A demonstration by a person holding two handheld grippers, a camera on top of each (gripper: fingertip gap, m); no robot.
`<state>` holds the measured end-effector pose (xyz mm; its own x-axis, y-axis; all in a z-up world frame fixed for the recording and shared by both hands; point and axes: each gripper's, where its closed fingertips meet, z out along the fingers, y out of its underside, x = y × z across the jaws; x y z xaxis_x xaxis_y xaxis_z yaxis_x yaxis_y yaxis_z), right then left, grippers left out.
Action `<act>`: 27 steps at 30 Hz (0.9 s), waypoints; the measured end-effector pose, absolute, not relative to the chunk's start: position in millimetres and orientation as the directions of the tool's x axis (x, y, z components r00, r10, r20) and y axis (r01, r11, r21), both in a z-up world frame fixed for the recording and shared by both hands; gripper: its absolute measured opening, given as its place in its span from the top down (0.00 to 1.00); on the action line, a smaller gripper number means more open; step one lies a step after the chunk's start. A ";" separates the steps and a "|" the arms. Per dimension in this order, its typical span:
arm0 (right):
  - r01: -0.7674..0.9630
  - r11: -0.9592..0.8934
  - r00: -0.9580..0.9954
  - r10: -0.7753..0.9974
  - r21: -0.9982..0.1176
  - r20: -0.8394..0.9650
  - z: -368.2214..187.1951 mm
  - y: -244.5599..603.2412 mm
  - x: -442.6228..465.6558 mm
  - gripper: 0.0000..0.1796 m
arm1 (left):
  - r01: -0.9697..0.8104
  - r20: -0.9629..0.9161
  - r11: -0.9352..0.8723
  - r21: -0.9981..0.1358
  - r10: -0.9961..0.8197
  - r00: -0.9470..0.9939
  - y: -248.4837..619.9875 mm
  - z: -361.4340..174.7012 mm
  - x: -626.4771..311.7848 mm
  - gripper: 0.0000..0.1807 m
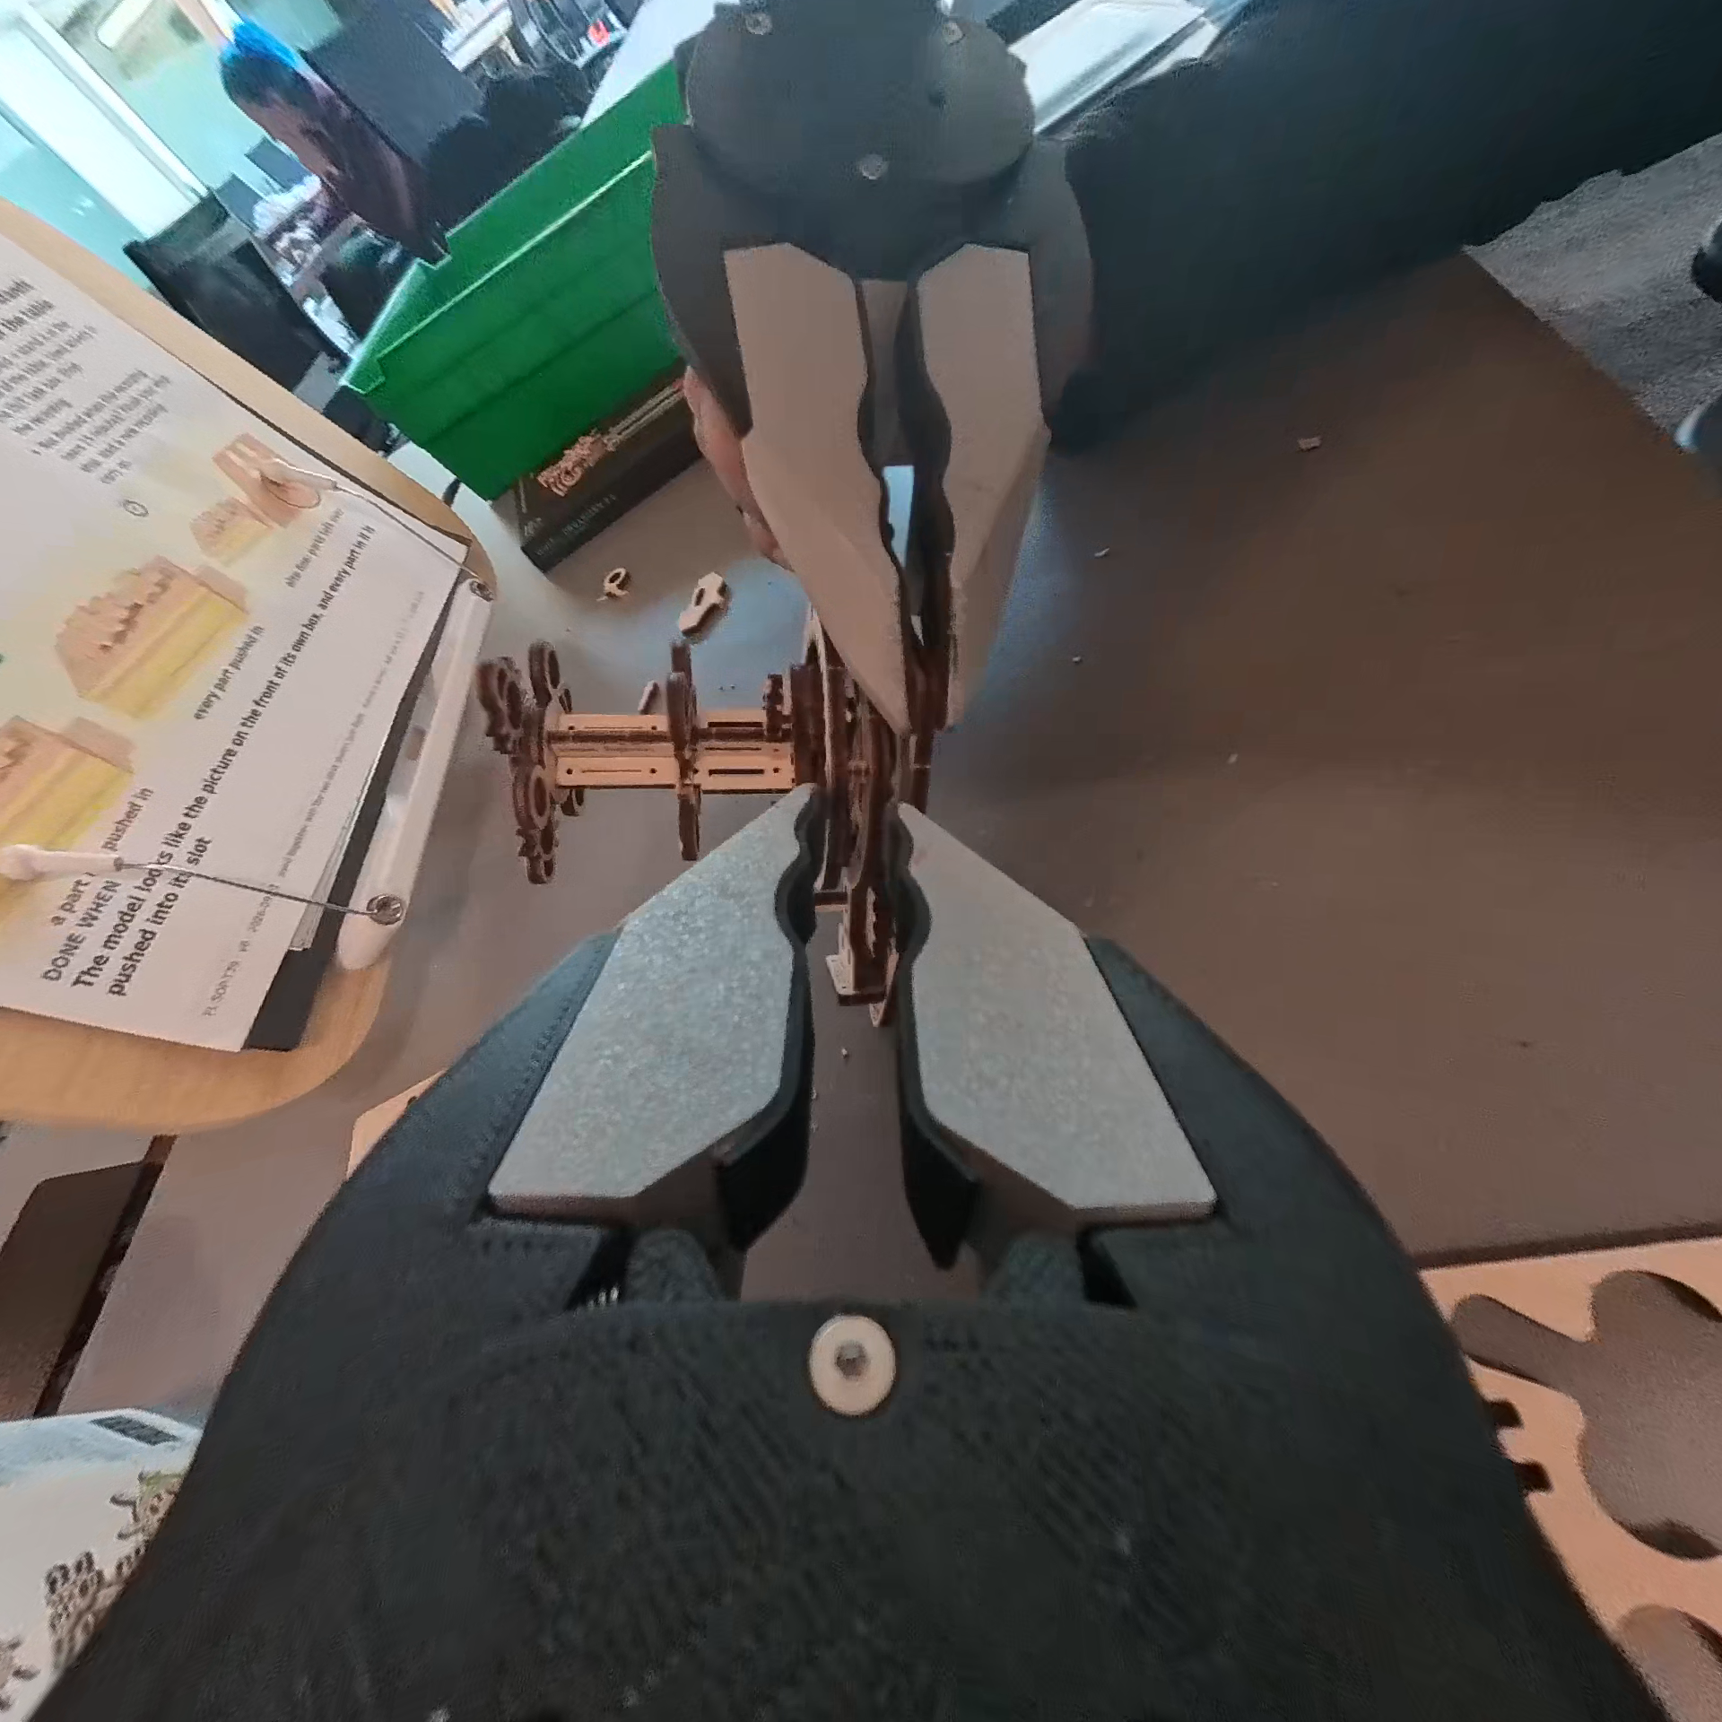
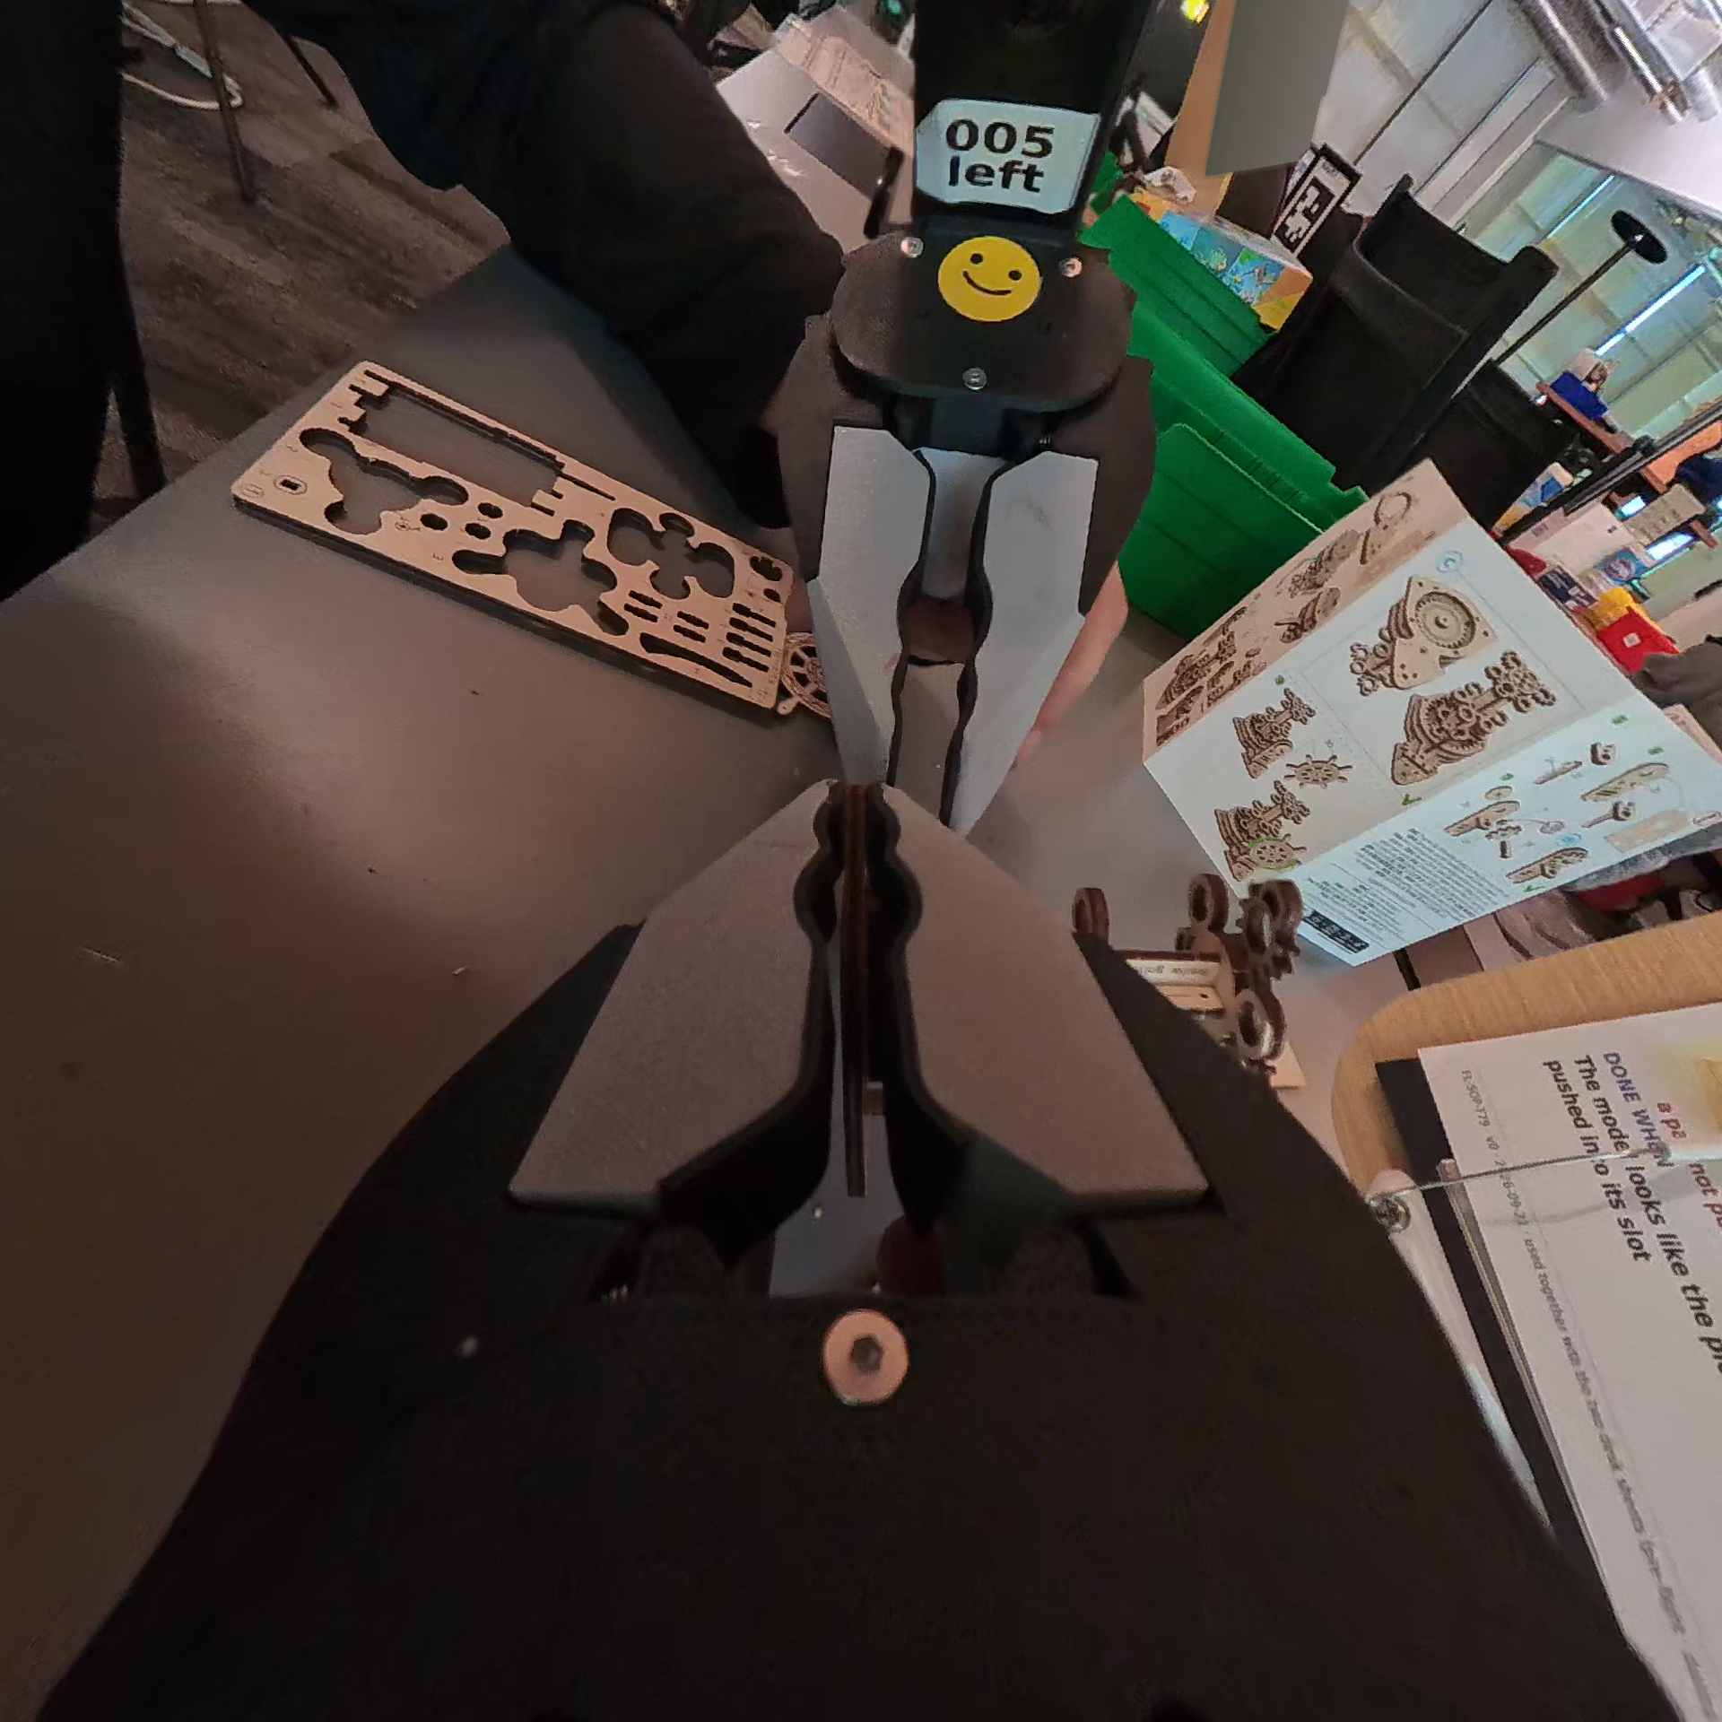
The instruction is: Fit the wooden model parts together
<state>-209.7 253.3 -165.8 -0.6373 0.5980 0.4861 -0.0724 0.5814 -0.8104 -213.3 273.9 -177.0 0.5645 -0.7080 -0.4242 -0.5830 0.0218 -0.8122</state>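
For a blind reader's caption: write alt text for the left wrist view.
Two tongs meet over a grey table, both gripping a dark wooden gear wheel at the right end of a wooden model: the left tongs from below, the right tongs from above. The model's pale axle runs left to more gears; a printed instruction sheet and green bin sit left.

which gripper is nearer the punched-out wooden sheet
left. the punched-out wooden sheet lies just beside the left gripper, on its right side. the right gripper faces it from the far side of the wooden model, farther from the sheet.
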 end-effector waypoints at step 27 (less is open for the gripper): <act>-0.006 0.574 -0.612 0.645 -0.819 0.457 -173.1 280.9 -213.3 1.00 | -0.553 -0.405 0.037 -0.833 -0.721 0.562 305.6 -179.8 -213.3 0.97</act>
